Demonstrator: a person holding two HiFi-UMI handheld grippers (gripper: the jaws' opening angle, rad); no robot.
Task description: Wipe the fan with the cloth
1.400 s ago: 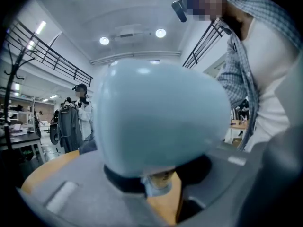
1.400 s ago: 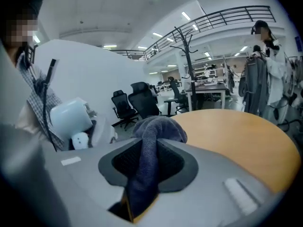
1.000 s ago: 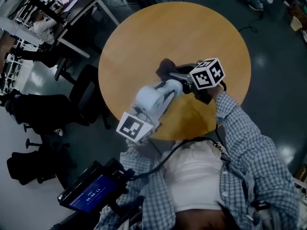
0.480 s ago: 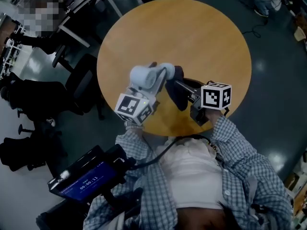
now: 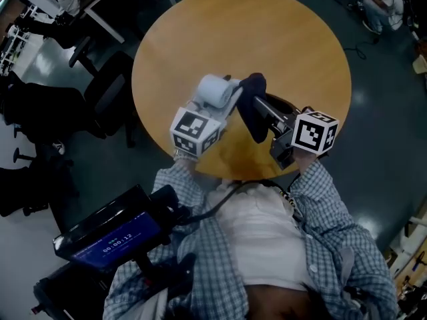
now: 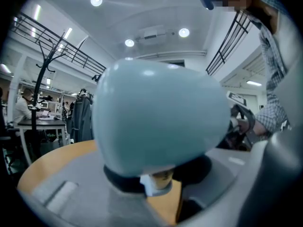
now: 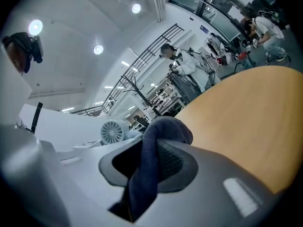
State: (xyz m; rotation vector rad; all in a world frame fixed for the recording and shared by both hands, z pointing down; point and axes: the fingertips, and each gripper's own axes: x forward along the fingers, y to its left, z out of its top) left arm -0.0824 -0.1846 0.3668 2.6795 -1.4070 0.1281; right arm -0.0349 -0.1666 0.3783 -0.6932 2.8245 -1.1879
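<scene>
My left claw [image 6: 158, 186] grips the small fan [image 6: 156, 117], my right claw [image 7: 152, 168] pinches the dark cloth [image 7: 165, 126]; next I should rub cloth against fan.

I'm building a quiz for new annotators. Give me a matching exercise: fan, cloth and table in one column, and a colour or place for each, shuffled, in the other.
1. fan
2. cloth
3. table

A. round, wood-coloured top
B. pale, gripped by the left hand-held gripper
C. dark blue, pinched in the right hand-held gripper

Pairs: 1-B, 2-C, 3-A.
</scene>
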